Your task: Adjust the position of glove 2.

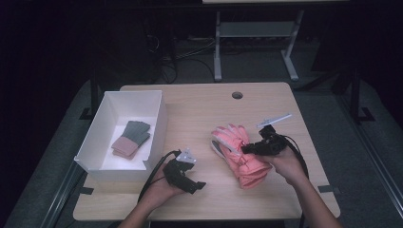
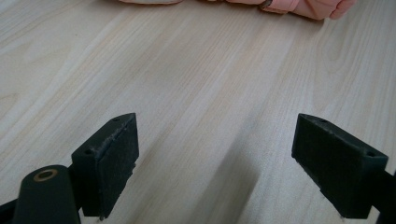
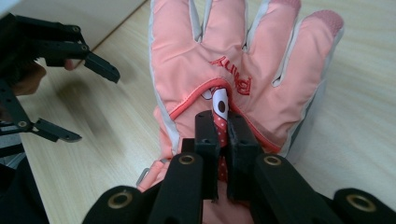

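Observation:
A pink ski glove [image 1: 240, 159] lies flat on the wooden table [image 1: 199, 114], right of centre, its fingers pointing away from me. My right gripper [image 1: 244, 148] is over its cuff end. In the right gripper view the glove [image 3: 224, 60] spreads out ahead, and my right gripper [image 3: 223, 122] is shut on a raised fold of dotted fabric on its back. My left gripper [image 1: 194, 175] rests low near the table's front edge, left of the glove, with the jaws wide apart and nothing between them. My left gripper [image 2: 217, 158] frames bare wood, with the glove's edge [image 2: 299, 5] at the top.
A white open box [image 1: 159, 118] stands on the table's left side and holds a folded green and pink pair of gloves [image 1: 130, 137]. A round cable hole [image 1: 237, 95] sits near the table's far edge. My open left gripper [image 3: 88, 100] appears at the left of the right gripper view.

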Demonstrator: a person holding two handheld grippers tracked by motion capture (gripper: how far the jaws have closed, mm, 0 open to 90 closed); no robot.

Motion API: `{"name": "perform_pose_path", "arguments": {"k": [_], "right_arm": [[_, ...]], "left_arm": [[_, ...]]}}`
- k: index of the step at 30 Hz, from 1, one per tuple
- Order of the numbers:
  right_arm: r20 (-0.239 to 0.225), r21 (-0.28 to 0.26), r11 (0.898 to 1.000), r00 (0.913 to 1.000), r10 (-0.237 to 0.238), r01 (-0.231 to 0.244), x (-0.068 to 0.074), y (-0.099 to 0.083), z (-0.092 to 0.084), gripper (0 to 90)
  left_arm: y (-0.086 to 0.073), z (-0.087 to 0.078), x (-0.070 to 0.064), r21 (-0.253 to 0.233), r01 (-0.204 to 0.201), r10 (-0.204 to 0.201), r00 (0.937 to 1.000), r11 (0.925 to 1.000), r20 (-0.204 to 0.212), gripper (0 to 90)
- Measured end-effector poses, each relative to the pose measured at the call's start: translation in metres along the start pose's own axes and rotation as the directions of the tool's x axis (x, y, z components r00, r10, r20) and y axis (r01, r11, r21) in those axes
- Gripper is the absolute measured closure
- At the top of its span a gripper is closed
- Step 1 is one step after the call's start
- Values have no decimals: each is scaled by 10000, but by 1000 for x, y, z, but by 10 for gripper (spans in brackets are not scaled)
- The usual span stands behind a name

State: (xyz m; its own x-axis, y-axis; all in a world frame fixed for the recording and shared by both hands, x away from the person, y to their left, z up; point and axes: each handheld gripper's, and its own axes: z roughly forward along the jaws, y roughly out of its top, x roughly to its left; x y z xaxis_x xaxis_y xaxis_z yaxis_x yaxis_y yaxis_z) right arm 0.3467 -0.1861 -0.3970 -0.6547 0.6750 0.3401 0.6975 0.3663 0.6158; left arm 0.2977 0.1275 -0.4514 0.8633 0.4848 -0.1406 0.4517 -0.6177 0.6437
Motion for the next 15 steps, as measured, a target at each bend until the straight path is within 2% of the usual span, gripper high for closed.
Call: {"name": "perform_pose_path", "arguments": {"k": [1,4,6,9,14,15], "right_arm": [[68,48,10000,10000,14,-15,0,0,2,847],[270,282,9996,9996,-16,8,0,-2,9,842],[242,406,9992,9997,-32,22,-2,-3,13,820],[248,425,9991,9997,-73,62,-3,-5,16,720],[-72,-237,9992,9994,-327,325,-1,-2,0,548],[0,-442,9981,9990,-437,436,0,-1,-6,507]], "left_arm": [[0,0,1,61,-102,102,9999,9999,0,144],[0,1,-1,43,19,-19,10000,10000,36,144],[0,1,-1,66,-3,3,10000,10000,32,144],[0,1,-1,137,-84,83,10000,9999,42,144],[0,0,0,25,-42,42,10000,10000,10,144],[0,1,0,-36,26,-26,10000,10000,-10,144]]}}
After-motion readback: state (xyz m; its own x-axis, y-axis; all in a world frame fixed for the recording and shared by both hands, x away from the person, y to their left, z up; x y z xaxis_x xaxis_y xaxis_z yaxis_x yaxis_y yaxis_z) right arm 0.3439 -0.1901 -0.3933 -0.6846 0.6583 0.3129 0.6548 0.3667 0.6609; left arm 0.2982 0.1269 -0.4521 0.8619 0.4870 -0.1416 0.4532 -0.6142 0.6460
